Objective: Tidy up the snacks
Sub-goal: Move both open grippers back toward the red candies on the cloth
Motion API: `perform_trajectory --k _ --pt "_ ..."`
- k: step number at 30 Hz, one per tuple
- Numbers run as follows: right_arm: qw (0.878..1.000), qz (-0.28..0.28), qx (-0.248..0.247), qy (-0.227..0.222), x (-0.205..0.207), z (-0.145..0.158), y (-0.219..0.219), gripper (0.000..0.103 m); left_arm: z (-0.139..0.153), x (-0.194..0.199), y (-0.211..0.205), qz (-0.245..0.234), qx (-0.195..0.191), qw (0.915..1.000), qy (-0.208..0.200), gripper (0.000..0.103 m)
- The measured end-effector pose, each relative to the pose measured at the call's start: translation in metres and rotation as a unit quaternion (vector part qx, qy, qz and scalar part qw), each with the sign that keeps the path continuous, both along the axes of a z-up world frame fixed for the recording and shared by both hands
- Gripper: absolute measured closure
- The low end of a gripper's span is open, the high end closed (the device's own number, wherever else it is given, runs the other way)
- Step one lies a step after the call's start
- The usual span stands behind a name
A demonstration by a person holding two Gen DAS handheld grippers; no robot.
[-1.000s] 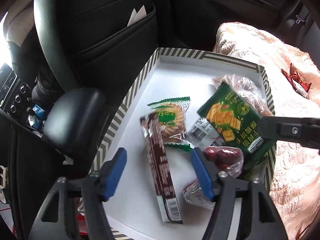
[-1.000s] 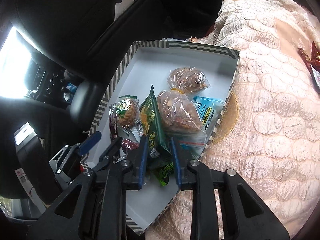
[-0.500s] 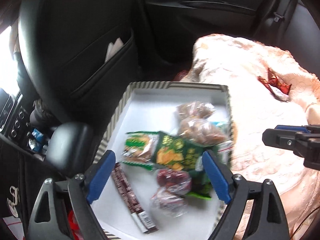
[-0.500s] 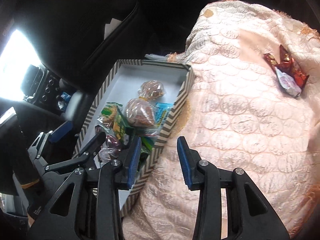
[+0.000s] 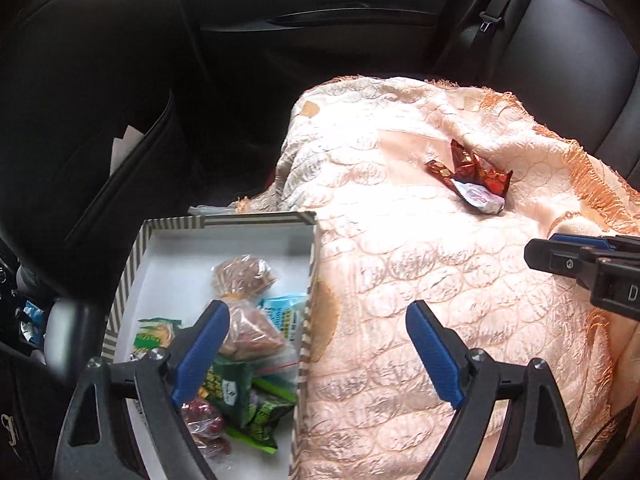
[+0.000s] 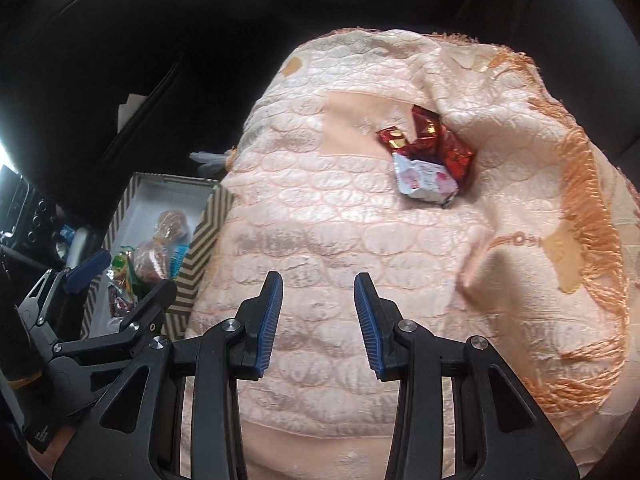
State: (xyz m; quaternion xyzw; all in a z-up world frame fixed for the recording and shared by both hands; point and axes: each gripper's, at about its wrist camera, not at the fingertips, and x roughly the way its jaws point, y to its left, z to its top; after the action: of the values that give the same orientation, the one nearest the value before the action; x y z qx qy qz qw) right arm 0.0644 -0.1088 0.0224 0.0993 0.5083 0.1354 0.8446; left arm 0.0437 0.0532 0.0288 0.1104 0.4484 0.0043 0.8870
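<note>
1. Step in hand, I'd say: going for the last loose snacks. Most are already lying in the striped box (image 5: 256,220), which is sitting tight against the left edge of the pink blanket (image 5: 400,280).
2. Two wrappers are still lying out on the blanket, well apart from the box, toward the far right: a red wrapper (image 6: 444,140) and a silver packet (image 6: 424,180), touching each other, silver one partly over the red.
3. Left gripper (image 5: 318,350) is hovering w/ jaws spread wide, nothing btwn them, straddling the box's right wall.
4. Right gripper (image 6: 319,324) is hanging over bare blanket, jaws partly spread, empty, pointing toward the wrappers.
5. Next move probably needs the right gripper reaching fwd to the pair, pinching one wrapper w/o snagging cloth, then carrying it over the box wall.
</note>
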Motion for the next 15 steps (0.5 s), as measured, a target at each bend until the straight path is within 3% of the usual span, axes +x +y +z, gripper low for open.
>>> perform_trajectory --k 15 --pt "0.997 -0.082 -0.014 0.004 0.02 0.005 -0.088 0.066 -0.016 0.043 -0.066 -0.048 -0.027 0.9981 0.03 0.011"
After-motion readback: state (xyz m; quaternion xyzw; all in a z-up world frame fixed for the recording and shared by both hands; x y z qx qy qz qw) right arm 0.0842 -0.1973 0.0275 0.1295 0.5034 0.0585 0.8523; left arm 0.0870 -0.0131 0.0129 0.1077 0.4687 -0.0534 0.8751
